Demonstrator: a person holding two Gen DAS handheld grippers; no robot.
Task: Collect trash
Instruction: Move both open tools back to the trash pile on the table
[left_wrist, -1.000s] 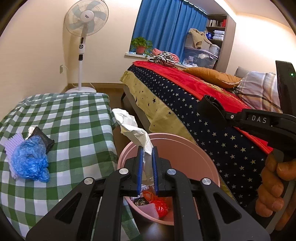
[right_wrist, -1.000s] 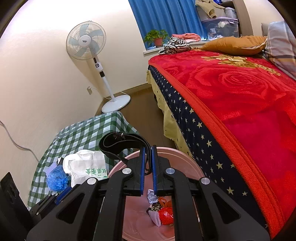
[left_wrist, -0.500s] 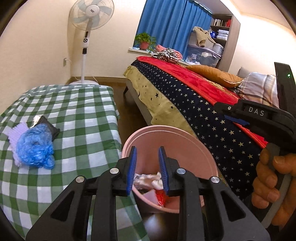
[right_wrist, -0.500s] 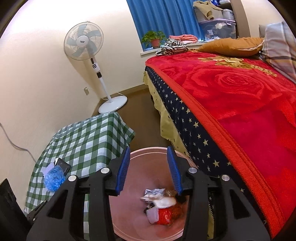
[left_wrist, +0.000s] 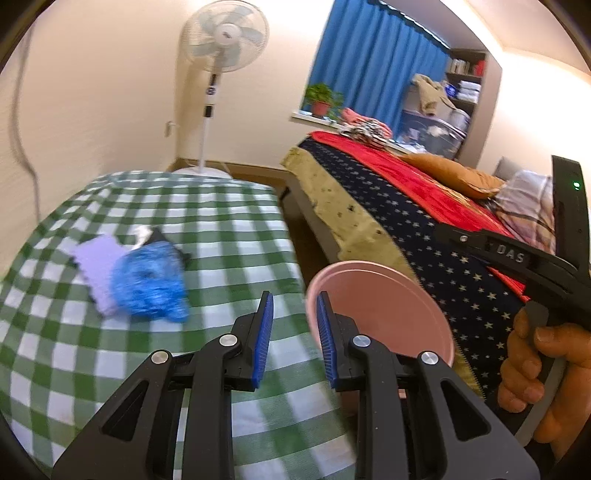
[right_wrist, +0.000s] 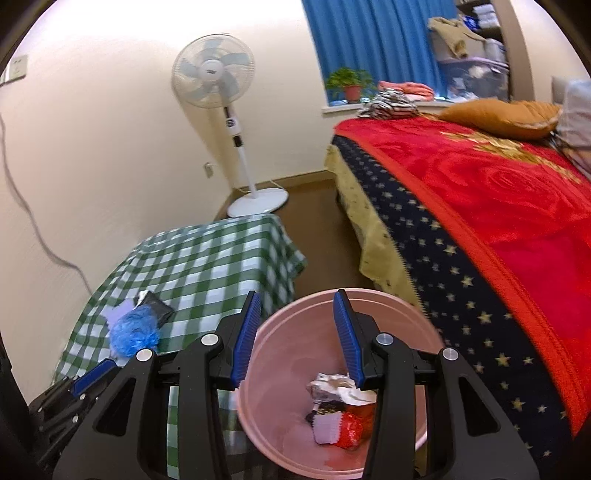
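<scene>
A pink bin (right_wrist: 369, 306) stands on the floor between the checked table and the bed; white, red and dark scraps (right_wrist: 340, 410) lie in its bottom. My right gripper (right_wrist: 297, 336) hangs open over the bin with nothing between its fingers. My left gripper (left_wrist: 293, 338) is open and empty above the table's right edge, with the bin's rim (left_wrist: 384, 295) just to its right. On the table lie a crumpled blue bag (left_wrist: 149, 280), a lilac sheet (left_wrist: 98, 264) and a dark wrapper (left_wrist: 162, 236). The same blue bag (right_wrist: 135, 330) shows left of the right gripper.
A green checked cloth (left_wrist: 229, 221) covers the low table. A bed with a red blanket (right_wrist: 498, 192) and starred cover flanks the bin on the right. A standing fan (right_wrist: 236, 147) is at the back wall. A hand (left_wrist: 535, 373) holds the right gripper's handle.
Both grippers opened; the white wrapper and the black strap they held are gone from them, and fresh scraps lie in the bin. The left gripper swung left, from the bin toward the table.
</scene>
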